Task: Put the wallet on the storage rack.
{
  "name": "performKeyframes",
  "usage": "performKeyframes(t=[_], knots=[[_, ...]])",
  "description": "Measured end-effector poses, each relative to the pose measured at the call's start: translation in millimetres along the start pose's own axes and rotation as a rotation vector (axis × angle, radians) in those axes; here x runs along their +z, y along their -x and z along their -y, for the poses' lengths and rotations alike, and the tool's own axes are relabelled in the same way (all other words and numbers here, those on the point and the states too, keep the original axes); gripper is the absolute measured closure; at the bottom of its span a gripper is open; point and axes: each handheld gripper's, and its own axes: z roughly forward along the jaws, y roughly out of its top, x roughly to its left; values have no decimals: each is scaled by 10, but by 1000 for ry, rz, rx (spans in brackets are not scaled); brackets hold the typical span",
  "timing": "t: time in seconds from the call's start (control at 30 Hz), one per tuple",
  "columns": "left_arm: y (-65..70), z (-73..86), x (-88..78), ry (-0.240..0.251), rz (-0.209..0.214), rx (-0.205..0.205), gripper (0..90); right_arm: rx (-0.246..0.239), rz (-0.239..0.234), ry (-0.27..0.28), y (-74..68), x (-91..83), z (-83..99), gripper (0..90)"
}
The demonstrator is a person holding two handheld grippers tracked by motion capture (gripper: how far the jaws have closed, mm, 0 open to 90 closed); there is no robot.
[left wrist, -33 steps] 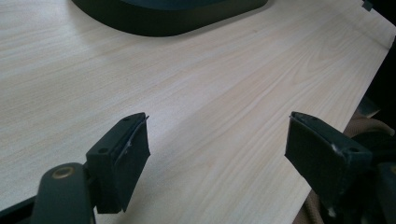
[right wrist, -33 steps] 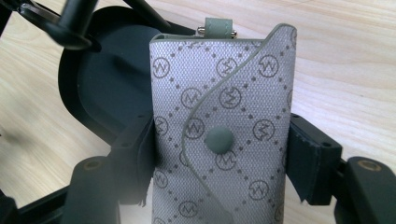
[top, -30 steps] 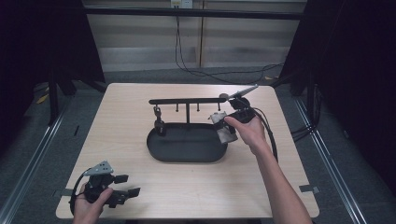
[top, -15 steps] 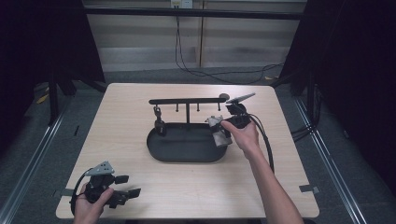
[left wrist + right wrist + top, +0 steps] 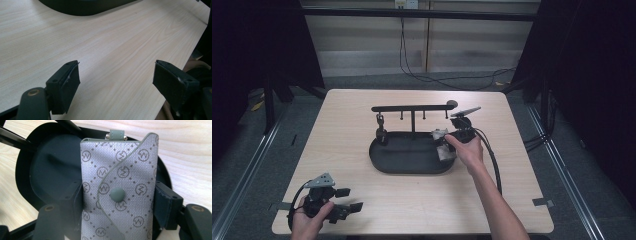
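Note:
A grey patterned key pouch with a green snap button sits between the jaws of my right gripper, which is shut on its sides. From above, the pouch hangs over the right end of a black oval tray, with my right gripper just beside the tray's rack. A dark key ring hangs from a hook on the rack's left. My left gripper rests near the table's front left corner, open with nothing between its fingers.
The tray's T-shaped rack carries several small hooks under its bar. A cable trails from the right gripper toward the front edge. The table edge lies close to the left gripper's far jaw. Bare wood surrounds the tray.
My right hand has come down with the pouch, from rack-bar height to just over the tray's right end. The left hand has stayed put.

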Motion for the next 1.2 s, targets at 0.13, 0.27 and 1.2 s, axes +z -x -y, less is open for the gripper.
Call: performKeyframes(t=[0.13, 0.27, 1.2], knots=[[-3, 0, -4, 1, 3, -3, 212, 5, -3, -3, -17, 58, 3, 332], [-4, 0, -8, -1, 4, 0, 211, 10, -2, 0, -27, 114, 10, 331], [-16, 1, -24, 13, -3, -9, 211, -33, 63, -22, -67, 338, 103, 300]])
